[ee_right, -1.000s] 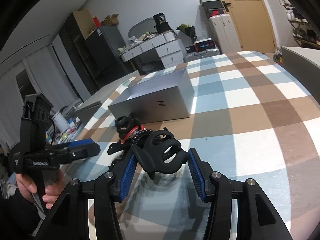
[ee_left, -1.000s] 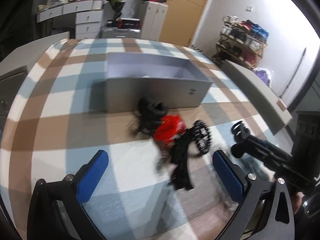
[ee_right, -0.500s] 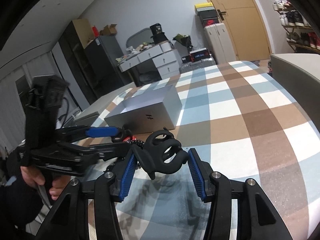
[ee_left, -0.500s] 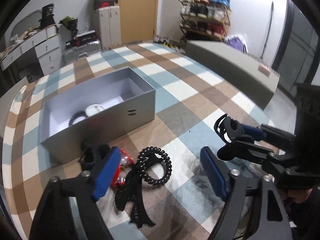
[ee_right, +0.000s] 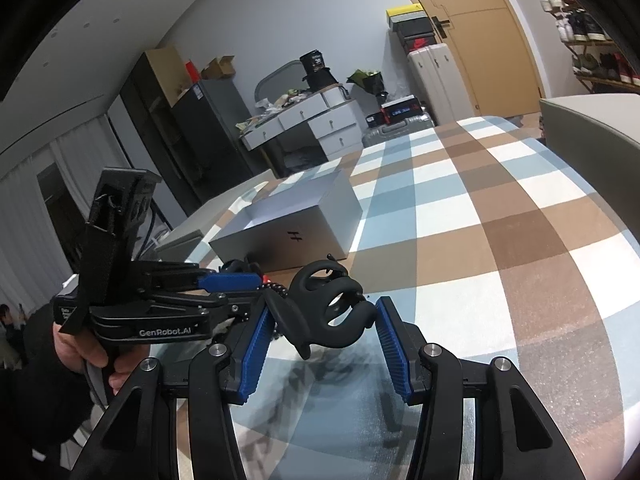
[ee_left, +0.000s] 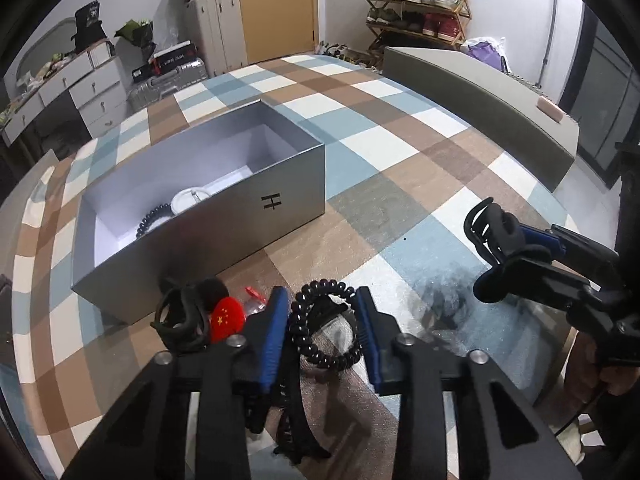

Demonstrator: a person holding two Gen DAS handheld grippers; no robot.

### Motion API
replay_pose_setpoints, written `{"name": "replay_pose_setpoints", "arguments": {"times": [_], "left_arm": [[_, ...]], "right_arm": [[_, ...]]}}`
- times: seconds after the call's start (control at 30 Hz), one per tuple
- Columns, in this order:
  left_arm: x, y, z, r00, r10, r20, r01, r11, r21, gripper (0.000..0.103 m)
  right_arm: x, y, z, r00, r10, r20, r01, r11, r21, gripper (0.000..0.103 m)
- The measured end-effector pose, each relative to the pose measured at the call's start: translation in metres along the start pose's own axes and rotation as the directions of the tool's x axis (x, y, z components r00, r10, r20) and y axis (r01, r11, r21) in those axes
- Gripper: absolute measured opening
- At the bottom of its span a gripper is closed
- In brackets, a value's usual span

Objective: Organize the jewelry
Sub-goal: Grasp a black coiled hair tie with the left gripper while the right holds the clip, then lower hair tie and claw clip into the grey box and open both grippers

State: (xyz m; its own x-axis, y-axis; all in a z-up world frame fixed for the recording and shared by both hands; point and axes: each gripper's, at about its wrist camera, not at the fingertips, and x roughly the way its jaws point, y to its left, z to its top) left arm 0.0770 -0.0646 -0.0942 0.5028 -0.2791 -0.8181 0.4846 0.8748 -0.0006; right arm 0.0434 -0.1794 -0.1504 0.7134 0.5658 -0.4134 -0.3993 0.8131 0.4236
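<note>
A grey open box (ee_left: 224, 216) sits on the checked tablecloth and holds a black spiral band and a white round item. In front of it lie a black hair claw (ee_left: 180, 320), a red item with stars (ee_left: 226, 318) and a black spiral hair tie (ee_left: 320, 328). My left gripper (ee_left: 322, 336) has its blue pads on either side of the spiral tie, closed to a narrow gap. My right gripper (ee_right: 324, 336) is shut on a black hair claw clip (ee_right: 326, 312) and holds it above the table; it also shows in the left wrist view (ee_left: 500, 248).
A long grey lid or panel (ee_left: 480, 100) lies at the table's right edge. A black strap-like item (ee_left: 292, 432) lies under my left gripper. Drawers, suitcases and a shoe rack stand beyond the table.
My left gripper has come down over the spiral hair tie and its jaws have narrowed around it. My right gripper still holds the claw clip, nearly in the same place.
</note>
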Motion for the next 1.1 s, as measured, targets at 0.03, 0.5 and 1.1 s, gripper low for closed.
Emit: {"name": "replay_pose_setpoints", "arguments": {"times": [0.03,0.5,1.1], "left_arm": [[0.0,0.0,0.0,1.0,-0.002,0.001,0.002,1.0,0.001,0.023],[0.004,-0.007,0.0,0.995,0.095,-0.013,-0.095,0.994,0.06,0.006],[-0.056,-0.003,0.015,0.98,0.094,0.174,-0.093,0.996,-0.016,0.005]], "right_arm": [[0.0,0.0,0.0,1.0,0.001,0.0,-0.001,1.0,-0.002,0.051],[-0.001,-0.002,0.0,1.0,0.012,0.006,-0.012,1.0,0.015,0.051],[-0.009,0.006,0.013,0.999,0.019,0.039,-0.019,1.0,0.006,0.051]]}}
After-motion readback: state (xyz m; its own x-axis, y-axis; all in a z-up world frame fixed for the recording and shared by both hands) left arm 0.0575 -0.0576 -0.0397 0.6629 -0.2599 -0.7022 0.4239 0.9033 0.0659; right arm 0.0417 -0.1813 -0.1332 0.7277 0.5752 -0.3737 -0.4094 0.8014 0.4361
